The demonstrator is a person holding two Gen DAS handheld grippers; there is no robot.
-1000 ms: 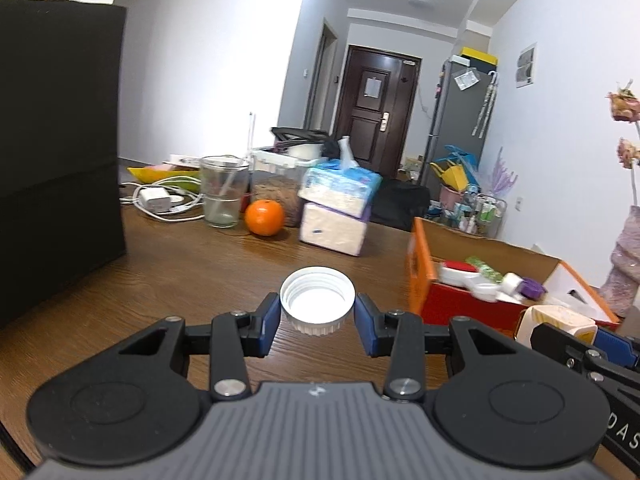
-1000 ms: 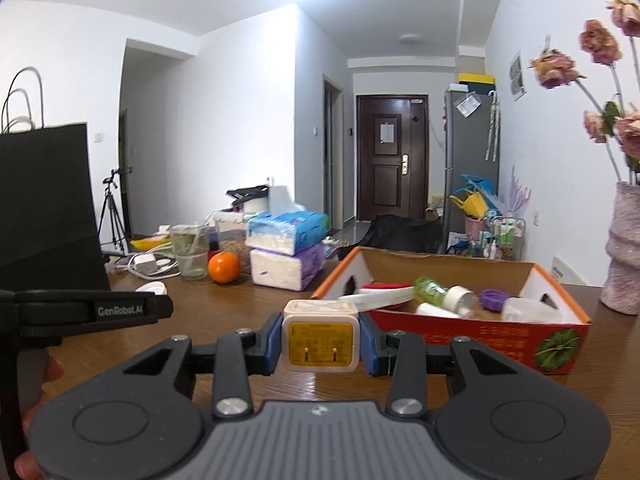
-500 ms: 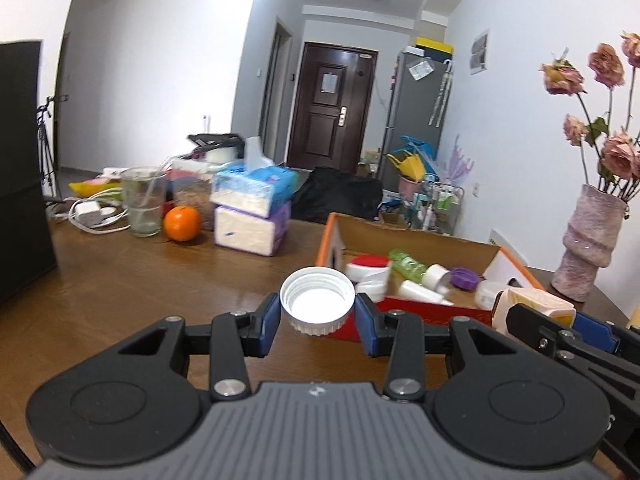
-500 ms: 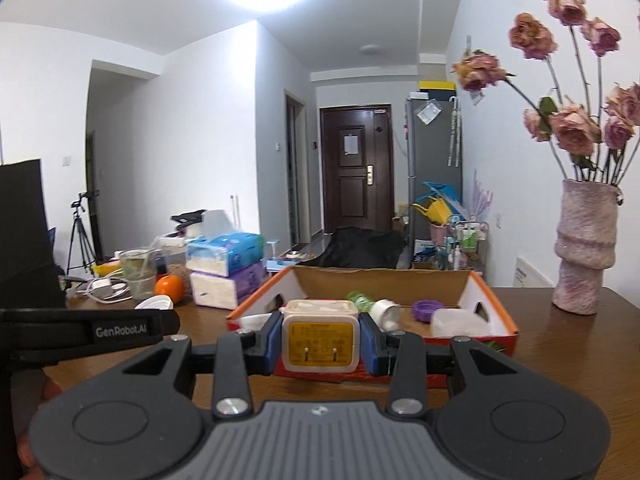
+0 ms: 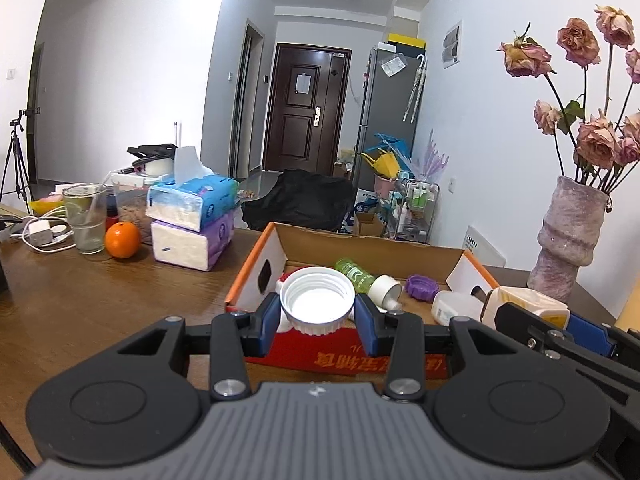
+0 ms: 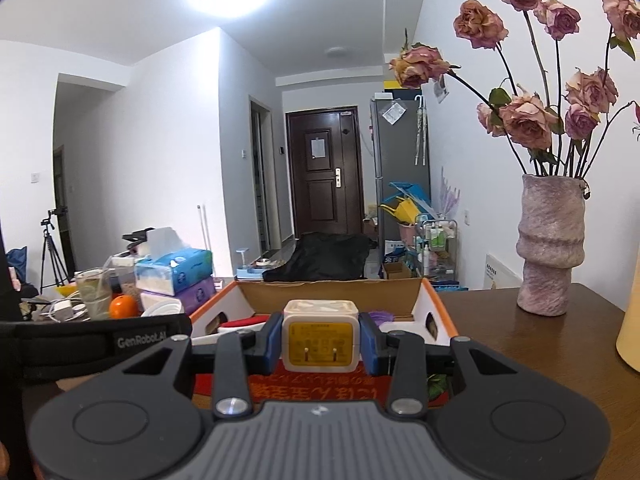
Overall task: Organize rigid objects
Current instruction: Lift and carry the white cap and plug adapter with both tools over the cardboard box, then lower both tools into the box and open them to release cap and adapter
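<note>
Both tongs now face the box [image 5: 360, 356]: left [image 5: 317, 316] clenches a light, stiff cap [image 5: 317, 305] by its rim, right [image 6: 320, 340] a charger [image 6: 319, 336].

Both views are fisheye shots looking forward along gripper fingers, low over a wooden table [image 5: 100, 304]. The left wrist view faces the open cardboard box [image 5: 360, 252] from close by, box at frame centre, with the right gripper [image 5: 532, 320] entering at lower right. The right wrist view sits just as close to the same box [image 6: 332, 292], square-on, with the left gripper [image 6: 104, 336] crossing its lower left. They share the box, the tissue packs [image 5: 192, 216] at left, the dark door [image 6: 324, 172] (centre of both frames), and the flower vase [image 6: 550, 248] at right.
</note>
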